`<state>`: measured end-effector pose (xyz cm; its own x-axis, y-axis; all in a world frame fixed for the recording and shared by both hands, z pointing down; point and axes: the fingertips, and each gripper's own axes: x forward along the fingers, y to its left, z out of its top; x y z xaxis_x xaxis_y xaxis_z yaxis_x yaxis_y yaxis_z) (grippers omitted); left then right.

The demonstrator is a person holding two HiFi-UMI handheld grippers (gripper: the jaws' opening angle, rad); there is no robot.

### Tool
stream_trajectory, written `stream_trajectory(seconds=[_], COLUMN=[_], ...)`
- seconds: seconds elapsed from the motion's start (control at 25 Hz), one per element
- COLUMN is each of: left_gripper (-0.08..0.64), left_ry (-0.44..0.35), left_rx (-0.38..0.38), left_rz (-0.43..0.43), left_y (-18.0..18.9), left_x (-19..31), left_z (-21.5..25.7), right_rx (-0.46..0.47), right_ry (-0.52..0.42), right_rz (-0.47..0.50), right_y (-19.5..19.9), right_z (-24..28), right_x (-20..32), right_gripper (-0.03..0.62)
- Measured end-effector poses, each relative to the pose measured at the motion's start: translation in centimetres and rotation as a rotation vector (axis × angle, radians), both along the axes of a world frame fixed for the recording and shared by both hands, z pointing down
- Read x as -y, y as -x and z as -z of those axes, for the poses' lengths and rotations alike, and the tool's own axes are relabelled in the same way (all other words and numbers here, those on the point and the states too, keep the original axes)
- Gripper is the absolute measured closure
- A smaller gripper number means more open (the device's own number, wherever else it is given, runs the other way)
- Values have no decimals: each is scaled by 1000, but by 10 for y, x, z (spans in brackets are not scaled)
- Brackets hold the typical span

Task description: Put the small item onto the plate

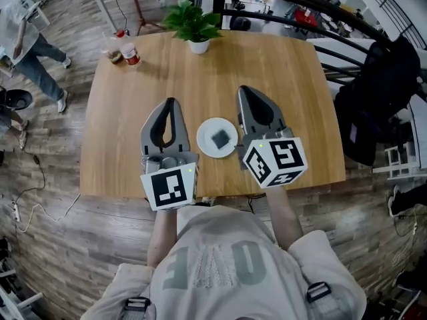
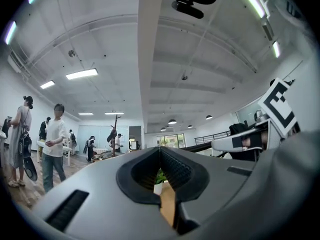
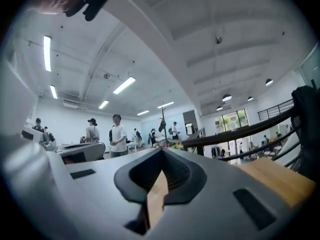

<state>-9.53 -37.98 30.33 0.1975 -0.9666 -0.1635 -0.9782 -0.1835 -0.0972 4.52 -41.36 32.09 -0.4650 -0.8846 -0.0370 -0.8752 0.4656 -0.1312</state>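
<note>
A small white plate [image 1: 208, 145] lies near the front of the wooden table [image 1: 287, 79], and a small dark grey square item [image 1: 220, 138] rests on it. My left gripper [image 1: 171, 101] lies on the table just left of the plate, its jaws shut and empty. My right gripper [image 1: 244, 89] lies just right of the plate, also shut with nothing in it. In the left gripper view the left gripper [image 2: 160, 150] has its jaw tips touching, with only table behind them. The right gripper view shows the right gripper [image 3: 162, 152] the same way.
A potted green plant [image 1: 193, 24] stands at the table's far edge. A bottle [image 1: 129, 52] and a small jar [image 1: 115, 57] stand at the far left corner. A black jacket [image 1: 380, 92] hangs to the right. A person [image 1: 27, 42] walks at far left.
</note>
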Motion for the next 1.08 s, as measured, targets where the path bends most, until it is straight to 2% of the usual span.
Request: stream_trajectory(seconds=[0.16, 0.32, 0.6, 1.08], left_gripper=[549, 550, 549, 551], left_ry=[-46, -78, -112, -115], left_rx=[-8, -14, -7, 13], left_rz=[-48, -81, -96, -107], left_y=[-16, -27, -30, -34], left_x=[-9, -19, -25, -25], left_z=[24, 41, 54, 52], right_rx=[-46, -82, -104, -97], right_ry=[-106, -143, -142, -117], right_rz=[-83, -98, -96, -80], right_y=[-12, -13, -14, -13], right_z=[24, 30, 31, 23], right_x=[-28, -44, -53, -55], right_gripper=[575, 575, 575, 575])
